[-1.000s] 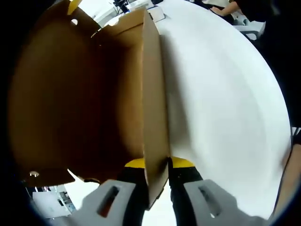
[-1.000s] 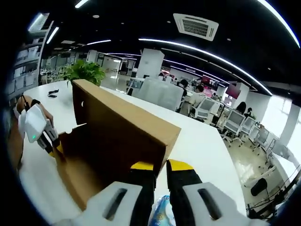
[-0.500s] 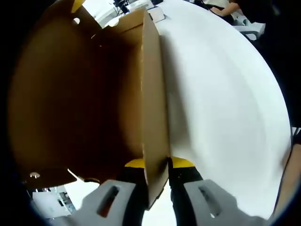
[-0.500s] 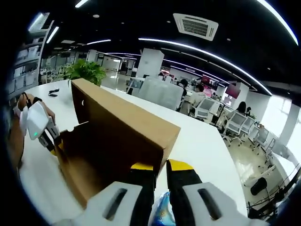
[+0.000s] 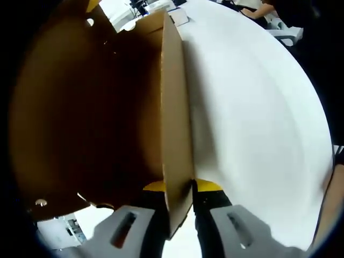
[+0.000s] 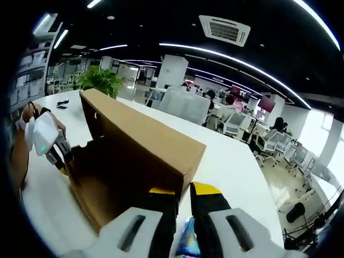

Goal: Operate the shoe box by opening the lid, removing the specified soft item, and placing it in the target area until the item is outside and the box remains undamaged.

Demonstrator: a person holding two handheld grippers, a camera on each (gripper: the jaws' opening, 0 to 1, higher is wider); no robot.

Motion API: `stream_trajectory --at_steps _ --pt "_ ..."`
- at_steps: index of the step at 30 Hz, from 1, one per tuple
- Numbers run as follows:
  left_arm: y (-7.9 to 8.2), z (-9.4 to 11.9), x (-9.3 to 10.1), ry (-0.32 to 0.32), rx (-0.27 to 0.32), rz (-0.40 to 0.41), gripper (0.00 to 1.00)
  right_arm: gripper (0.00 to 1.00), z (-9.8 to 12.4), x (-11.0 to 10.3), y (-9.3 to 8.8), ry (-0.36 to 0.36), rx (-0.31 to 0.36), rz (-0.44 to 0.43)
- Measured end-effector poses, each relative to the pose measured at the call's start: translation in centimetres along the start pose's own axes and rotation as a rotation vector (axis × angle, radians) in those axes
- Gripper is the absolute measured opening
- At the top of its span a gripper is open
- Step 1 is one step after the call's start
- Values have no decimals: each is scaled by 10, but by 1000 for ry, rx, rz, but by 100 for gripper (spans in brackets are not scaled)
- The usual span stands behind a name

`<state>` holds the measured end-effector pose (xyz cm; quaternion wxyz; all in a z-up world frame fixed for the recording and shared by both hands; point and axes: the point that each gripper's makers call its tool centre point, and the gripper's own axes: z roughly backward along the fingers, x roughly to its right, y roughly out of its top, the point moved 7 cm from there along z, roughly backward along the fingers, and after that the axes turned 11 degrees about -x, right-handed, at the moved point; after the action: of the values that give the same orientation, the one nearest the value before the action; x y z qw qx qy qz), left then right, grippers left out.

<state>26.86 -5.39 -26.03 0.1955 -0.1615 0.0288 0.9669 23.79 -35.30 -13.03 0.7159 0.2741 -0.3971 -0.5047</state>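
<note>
White worktop (image 5: 258, 123) curves across the right of the left gripper view, smooth and bare. Brown corrugated shoe box (image 6: 134, 161) sits centre-left in the right gripper view, lid raised, flat-walled. The left tool (image 5: 179, 189) is clamped on 1 cardboard wall at bottom centre. The right tool (image 6: 183, 191), bottom centre, pinches a crinkly blue-and-white soft item (image 6: 186, 244), apparently lifted out; placing it appears to remain.

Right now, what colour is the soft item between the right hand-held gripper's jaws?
Blue and white, a soft item seen best in the right gripper view.
</note>
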Motion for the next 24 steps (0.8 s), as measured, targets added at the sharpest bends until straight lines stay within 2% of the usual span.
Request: stream_trajectory --at_steps 24 --pt "0 0 0 -1 3 5 14 7 2 -7 -10 19 -7 -10"
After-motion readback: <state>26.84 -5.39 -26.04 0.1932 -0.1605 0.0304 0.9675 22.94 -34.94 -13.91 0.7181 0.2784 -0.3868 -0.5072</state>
